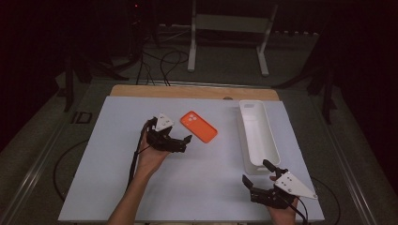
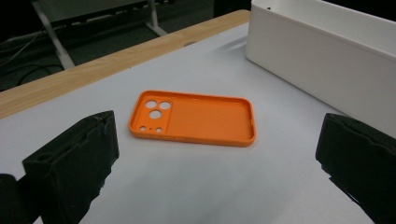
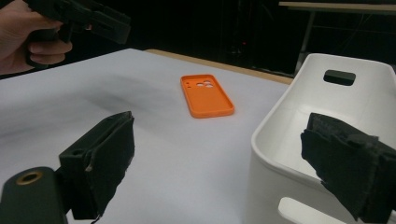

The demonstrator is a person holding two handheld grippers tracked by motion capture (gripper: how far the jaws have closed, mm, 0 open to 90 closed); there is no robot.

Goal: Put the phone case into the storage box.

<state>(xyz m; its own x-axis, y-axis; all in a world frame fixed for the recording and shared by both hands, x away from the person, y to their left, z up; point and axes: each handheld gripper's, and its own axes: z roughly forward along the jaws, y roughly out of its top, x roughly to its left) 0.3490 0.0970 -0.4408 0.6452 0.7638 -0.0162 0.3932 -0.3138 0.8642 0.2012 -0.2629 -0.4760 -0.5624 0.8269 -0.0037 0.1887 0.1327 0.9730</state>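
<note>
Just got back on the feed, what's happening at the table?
A person holds a gripper in each hand. The left gripper, jaws open, points at the orange phone case lying flat on the white mat, not touching it. The right gripper, also open, sits by the near end of the empty white bin.

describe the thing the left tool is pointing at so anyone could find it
On the white table top, left of the long white plastic bin, lies a flat orange phone case. It is the lone orange item, with round camera holes at one end.
</note>
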